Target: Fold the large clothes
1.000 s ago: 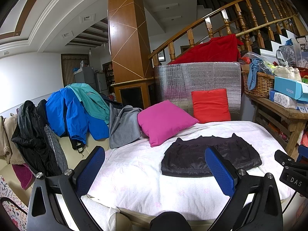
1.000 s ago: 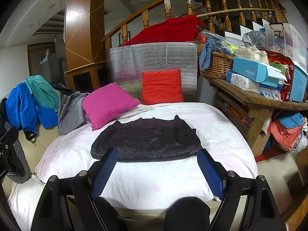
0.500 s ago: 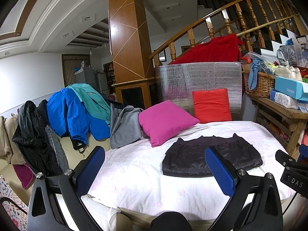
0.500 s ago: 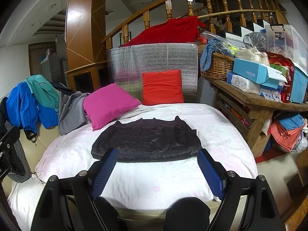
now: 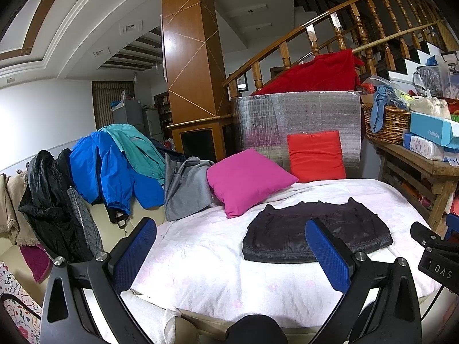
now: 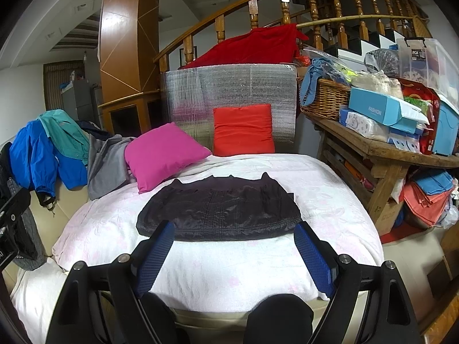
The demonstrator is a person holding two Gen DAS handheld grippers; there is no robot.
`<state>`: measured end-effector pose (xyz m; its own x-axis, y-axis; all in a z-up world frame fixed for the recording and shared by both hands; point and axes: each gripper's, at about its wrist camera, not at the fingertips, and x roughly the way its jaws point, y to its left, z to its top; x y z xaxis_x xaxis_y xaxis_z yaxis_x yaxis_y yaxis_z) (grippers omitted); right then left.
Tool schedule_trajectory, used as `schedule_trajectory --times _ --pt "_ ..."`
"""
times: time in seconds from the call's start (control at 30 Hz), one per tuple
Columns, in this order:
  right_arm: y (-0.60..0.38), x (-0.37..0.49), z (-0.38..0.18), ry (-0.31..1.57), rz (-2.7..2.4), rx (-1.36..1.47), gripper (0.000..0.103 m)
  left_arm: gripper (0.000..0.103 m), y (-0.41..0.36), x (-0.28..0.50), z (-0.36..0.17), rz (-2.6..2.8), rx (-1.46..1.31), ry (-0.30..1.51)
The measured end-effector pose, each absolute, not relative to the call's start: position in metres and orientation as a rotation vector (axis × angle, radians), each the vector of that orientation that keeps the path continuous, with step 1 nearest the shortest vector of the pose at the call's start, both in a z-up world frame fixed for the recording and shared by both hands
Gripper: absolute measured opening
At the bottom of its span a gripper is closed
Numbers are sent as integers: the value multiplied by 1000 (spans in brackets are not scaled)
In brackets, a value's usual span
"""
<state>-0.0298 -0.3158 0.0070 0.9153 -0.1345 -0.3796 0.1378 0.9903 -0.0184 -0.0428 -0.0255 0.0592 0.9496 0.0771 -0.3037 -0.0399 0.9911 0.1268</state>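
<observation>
Lay folded flat: dark garment (image 6: 219,210) on white bedspread (image 6: 330,200), near pink cushion (image 6: 165,154). Hovered short of it, jaws apart and empty: left gripper (image 5: 231,240), right gripper (image 6: 233,242).

The left wrist view is taken from low at the near edge of the white-covered bed (image 5: 200,258), facing across it toward the curved wooden stair railing (image 5: 344,28); the left tool (image 5: 229,246) frames the bottom. The right wrist view is set further right, facing the same way, with the right tool (image 6: 233,246) at its base. Both views share the folded dark quilted garment (image 6: 221,209), the magenta square cushion (image 5: 246,180) and the red-orange cushion (image 6: 242,129). The garment appears nearer in the right view.
</observation>
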Motion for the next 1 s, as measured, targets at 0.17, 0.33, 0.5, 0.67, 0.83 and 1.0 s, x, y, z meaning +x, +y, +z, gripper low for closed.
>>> schedule_trajectory --times 0.17,0.33,0.5,0.67,0.83,1.0 --pt "-315 -29 7 392 -139 6 88 103 -23 -41 59 57 119 316" --pt "-317 -27 6 397 -133 0 88 103 -22 -40 59 59 118 316" --pt "-317 -26 6 394 -131 -5 88 103 -22 -41 59 60 117 315" --pt "-318 -24 6 401 -130 -11 88 103 -21 -39 57 58 115 319" --pt "-319 -21 3 411 -130 -19 88 103 -19 -34 54 59 107 328" --pt "-320 -11 -1 431 -131 -27 88 103 -19 -25 49 61 101 346"
